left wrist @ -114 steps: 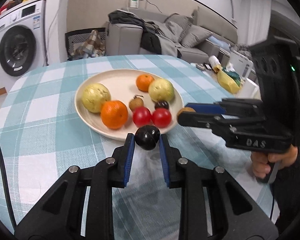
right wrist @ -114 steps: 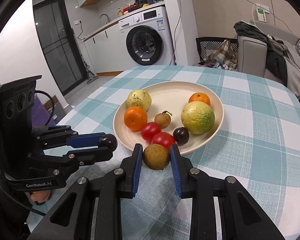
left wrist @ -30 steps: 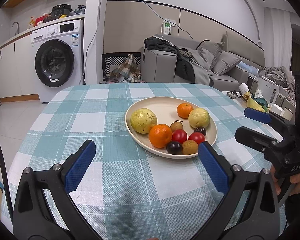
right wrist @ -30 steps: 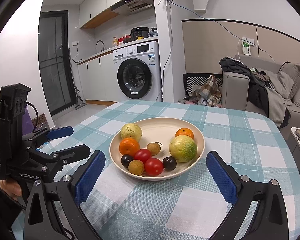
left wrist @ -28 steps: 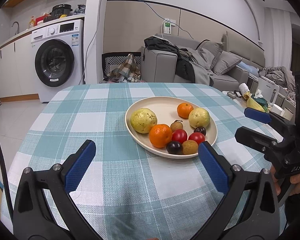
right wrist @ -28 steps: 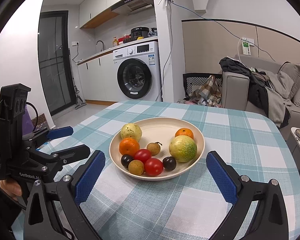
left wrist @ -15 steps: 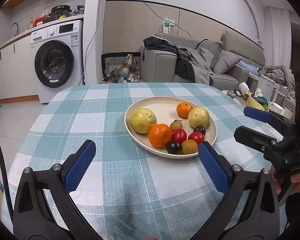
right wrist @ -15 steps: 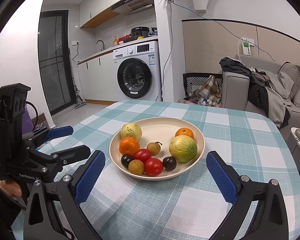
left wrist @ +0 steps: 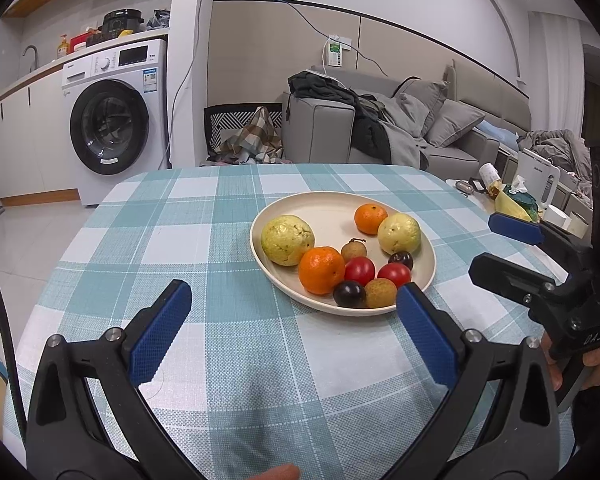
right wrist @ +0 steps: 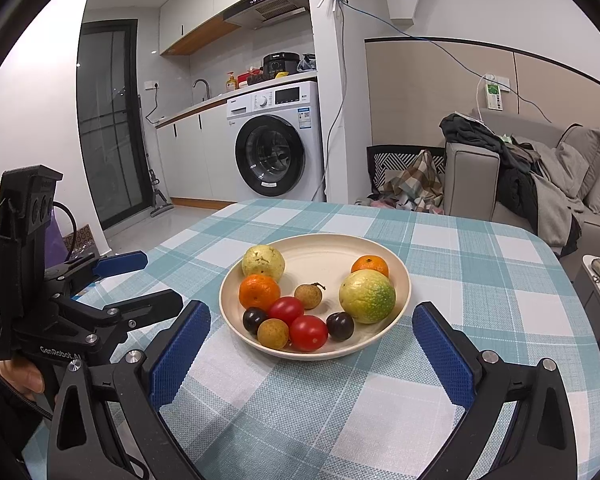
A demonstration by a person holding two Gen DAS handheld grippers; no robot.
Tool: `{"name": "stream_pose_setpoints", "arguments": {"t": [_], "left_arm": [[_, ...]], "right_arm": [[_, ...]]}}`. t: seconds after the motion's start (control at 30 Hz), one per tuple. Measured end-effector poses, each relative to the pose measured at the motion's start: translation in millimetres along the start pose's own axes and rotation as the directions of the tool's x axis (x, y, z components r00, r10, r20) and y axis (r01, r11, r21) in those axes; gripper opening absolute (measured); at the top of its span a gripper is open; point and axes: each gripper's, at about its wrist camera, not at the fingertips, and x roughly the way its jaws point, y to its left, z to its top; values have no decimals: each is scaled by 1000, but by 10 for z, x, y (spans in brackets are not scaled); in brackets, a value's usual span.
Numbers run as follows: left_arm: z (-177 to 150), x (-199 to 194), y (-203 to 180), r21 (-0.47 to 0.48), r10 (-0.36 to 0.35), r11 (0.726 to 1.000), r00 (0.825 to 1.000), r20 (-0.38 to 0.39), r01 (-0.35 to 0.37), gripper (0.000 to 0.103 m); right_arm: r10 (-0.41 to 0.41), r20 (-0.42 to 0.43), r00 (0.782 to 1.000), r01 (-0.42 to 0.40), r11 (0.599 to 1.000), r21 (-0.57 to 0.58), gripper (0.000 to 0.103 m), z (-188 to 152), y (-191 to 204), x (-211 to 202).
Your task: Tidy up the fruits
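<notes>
All the fruits (right wrist: 308,304) are sitting together on the plate (right wrist: 384,248) in the middle of the desk (right wrist: 480,280). Both the left gripper (left wrist: 292,326) and right gripper (right wrist: 310,356) are hovering near it, fingers spread wide, holding nothing. The sorting is looking finished; no loose fruit is showing.

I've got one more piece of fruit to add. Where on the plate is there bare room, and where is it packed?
The plate is bare in its far middle, between the yellow-green guava and the small orange. The near edge is crowded: two red tomatoes, two dark plums and a brown longan nearly touch. The checked tablecloth between both open grippers is also bare.
</notes>
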Motion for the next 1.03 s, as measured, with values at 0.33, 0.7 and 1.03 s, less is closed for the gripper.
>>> {"name": "stream_pose_setpoints", "arguments": {"t": [0.33, 0.7, 1.03], "left_arm": [[-33, -23, 1, 19, -4, 1000, 1000, 9, 4, 102], [-40, -50, -49, 36, -8, 999, 1000, 15, 8, 102], [-35, -90, -69, 35, -4, 999, 1000, 19, 3, 102]], "right_arm": [[0, -2, 1000, 0, 1000, -2, 103, -8, 6, 5], [0, -3, 1000, 0, 1000, -5, 103, -14, 9, 8], [1, -5, 1000, -1, 1000, -7, 103, -13, 11, 9]]}}
